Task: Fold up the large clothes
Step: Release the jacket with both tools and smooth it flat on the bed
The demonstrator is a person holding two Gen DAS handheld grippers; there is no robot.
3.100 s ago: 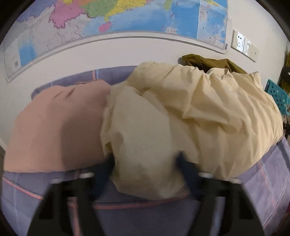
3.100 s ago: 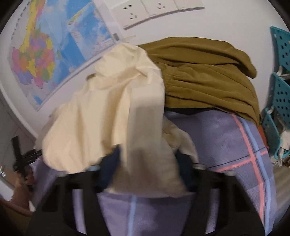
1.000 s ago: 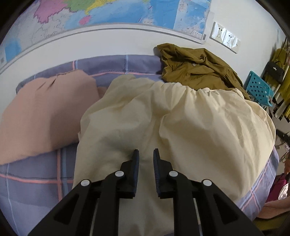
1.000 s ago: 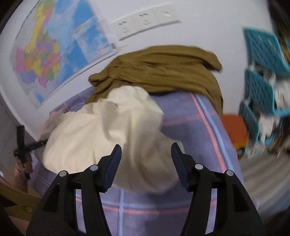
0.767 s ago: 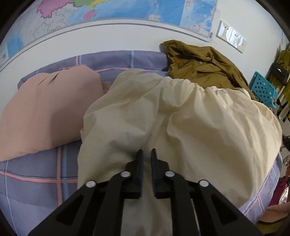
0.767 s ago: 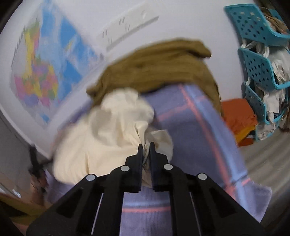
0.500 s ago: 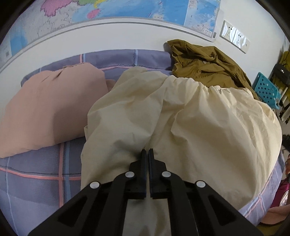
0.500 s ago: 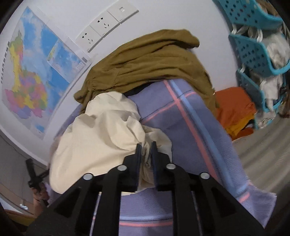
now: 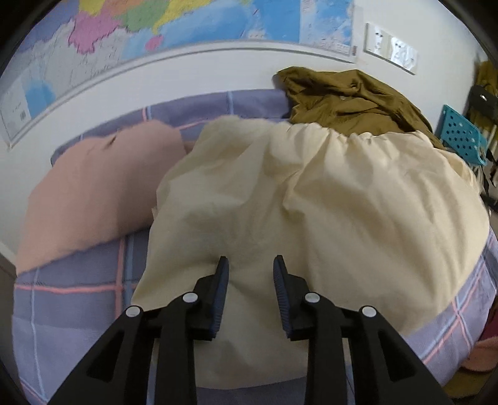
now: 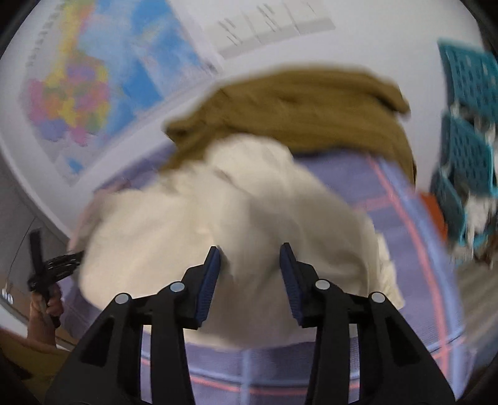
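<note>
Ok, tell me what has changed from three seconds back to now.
Both grippers have let go of the cream garment: then each held up a bunch of it, now it lies spread on the checked bedcover. The left gripper and right gripper shut briefly and have just been opening; no cloth is pinched between the jaws. The olive shirt and pink pillow stayed put.

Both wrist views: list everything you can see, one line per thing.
cream garment: one, pale yellow, spread over the bed, under both grippers
olive garment: one, brown-green, bunched at the wall
pink cloth: one, peach, left on the bed
bedsheet: one, purple check
map: one, multicoloured, on the wall
sockets: white, on the wall
baskets: teal, far right
left gripper: black, open, has just been opening
right gripper: black, open, has just been opening
</note>
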